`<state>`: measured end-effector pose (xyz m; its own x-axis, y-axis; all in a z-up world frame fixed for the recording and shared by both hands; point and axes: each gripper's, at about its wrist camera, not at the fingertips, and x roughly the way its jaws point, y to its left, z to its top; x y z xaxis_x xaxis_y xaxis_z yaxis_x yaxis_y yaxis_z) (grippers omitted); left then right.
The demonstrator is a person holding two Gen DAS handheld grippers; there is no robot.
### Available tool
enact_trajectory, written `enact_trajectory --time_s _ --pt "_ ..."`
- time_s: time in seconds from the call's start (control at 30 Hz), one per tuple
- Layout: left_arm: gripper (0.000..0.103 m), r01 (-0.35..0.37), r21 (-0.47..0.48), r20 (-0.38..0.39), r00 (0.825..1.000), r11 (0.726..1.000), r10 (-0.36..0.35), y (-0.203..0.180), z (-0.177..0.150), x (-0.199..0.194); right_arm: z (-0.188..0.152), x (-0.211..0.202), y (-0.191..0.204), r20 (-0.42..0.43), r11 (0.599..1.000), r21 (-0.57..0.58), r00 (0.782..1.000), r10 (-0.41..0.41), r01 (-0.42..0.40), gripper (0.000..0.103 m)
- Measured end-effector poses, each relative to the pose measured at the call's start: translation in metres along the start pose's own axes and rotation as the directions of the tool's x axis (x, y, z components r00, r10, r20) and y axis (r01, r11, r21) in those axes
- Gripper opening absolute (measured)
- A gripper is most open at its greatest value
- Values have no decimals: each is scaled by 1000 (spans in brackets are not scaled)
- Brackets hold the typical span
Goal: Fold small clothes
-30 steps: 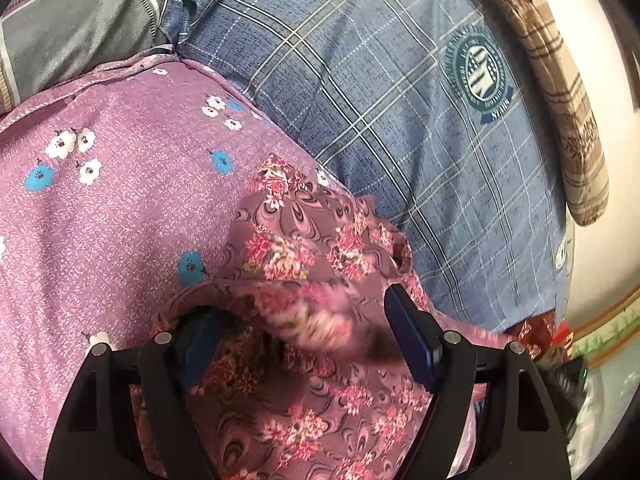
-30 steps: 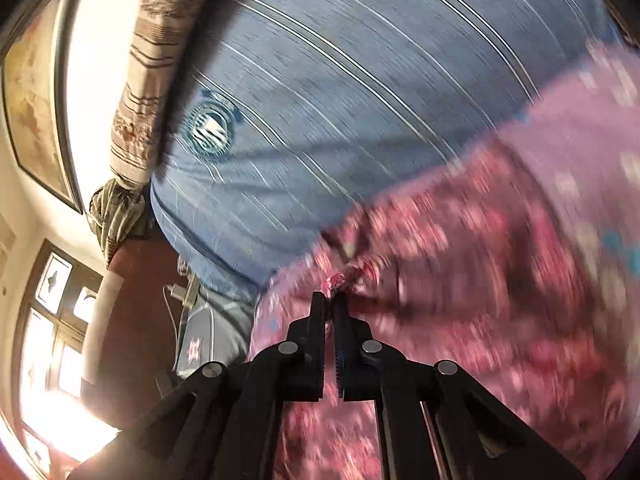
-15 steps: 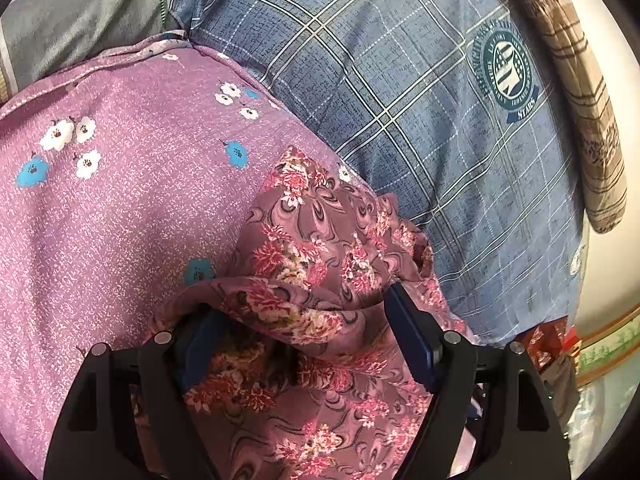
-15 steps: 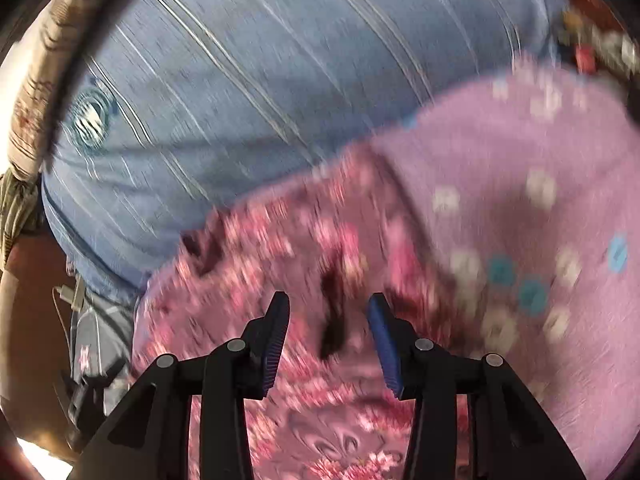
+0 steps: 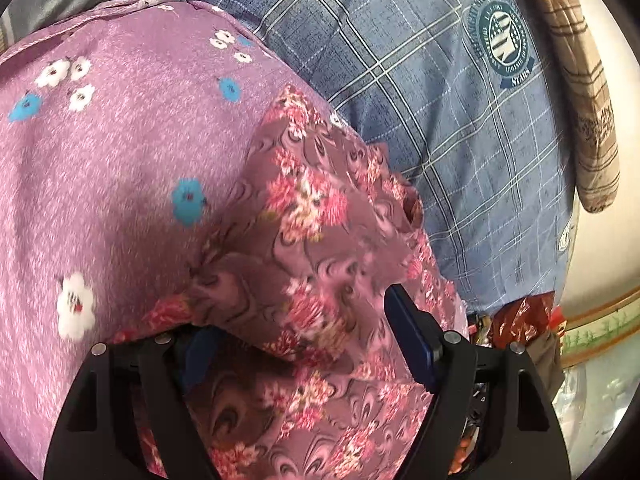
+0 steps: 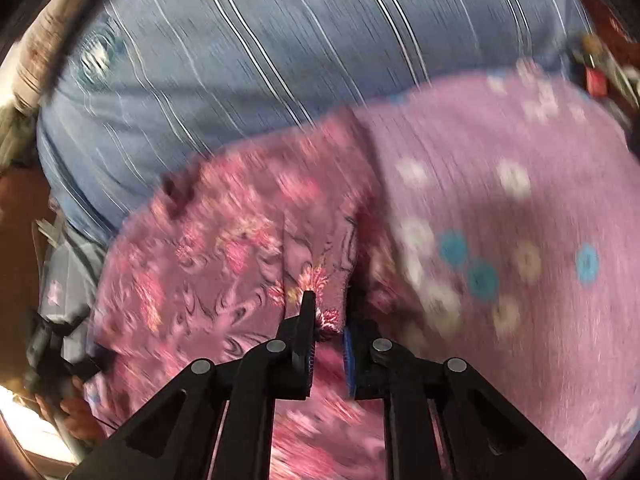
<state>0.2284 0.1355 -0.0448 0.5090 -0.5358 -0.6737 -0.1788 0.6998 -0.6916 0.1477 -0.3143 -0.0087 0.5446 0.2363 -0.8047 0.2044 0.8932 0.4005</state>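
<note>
The right tool [image 6: 326, 320] pinches a fold of the flowered cloth [image 6: 224, 264], though blur smears that view. The left tool [image 5: 304, 332] stands wide apart, cloth draped over it, one finger half hidden. Only its view shows the pink sheet [image 5: 100, 168] and blue checked cover [image 5: 440, 100] sharply.

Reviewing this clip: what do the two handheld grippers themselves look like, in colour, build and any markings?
Both match. The left gripper and right gripper are matte black plastic linkage frames with triangular cut-outs and round silver pivot pins. Each finger carries a blue pad; the right gripper's pads look ribbed along their edges. No cables, labels, sleeves or hands show in either view.
</note>
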Motion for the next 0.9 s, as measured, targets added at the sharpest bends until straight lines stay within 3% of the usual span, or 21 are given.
enact_trajectory --time_s 0.17,0.2,0.27,0.3,0.33,0.43,0.5,0.53,0.6,0.67,0.77,0.9 --pt "70 -39 8 24 999 999 39 1 -3 -8 7 -45 9 191 995 0 977 97 -98 13" --pt "68 -43 -6 10 999 999 43 4 -3 -6 9 -42 6 158 997 16 984 78 -81 21" --pt "68 -47 -15 -6 999 999 47 6 -2 -4 7 -17 2 -16 1000 13 1000 -26 26 25" --pt "68 -49 -11 -7 999 999 49 5 -3 -6 5 -7 0 -87 993 -10 989 -120 120 25" --pt "68 -53 -7 -9 999 999 53 4 -4 -7 1 -8 0 -95 987 -31 983 -157 155 24" --pt "68 -79 14 -13 997 997 79 -2 -11 -7 2 -44 24 112 978 -77 977 -184 193 25" --pt "69 -96 24 -9 995 995 96 -6 -14 -6 12 -55 57 200 981 -165 977 -71 105 29" --pt "69 -104 29 -8 995 994 104 -7 -16 -6 19 -51 75 188 977 -209 982 -9 49 39" --pt "69 -114 32 -2 993 993 114 -9 -17 -5 32 -25 119 90 948 -301 987 131 -98 48" --pt "68 -120 37 -1 993 992 120 -7 -18 -5 42 11 162 -11 912 -361 979 204 -194 47" --pt "63 -133 57 3 991 990 133 -7 -19 -5 53 79 219 -161 871 -401 958 239 -284 46" --pt "63 -126 75 -6 992 989 127 -7 -17 -3 52 159 263 -268 856 -446 951 152 -262 47"
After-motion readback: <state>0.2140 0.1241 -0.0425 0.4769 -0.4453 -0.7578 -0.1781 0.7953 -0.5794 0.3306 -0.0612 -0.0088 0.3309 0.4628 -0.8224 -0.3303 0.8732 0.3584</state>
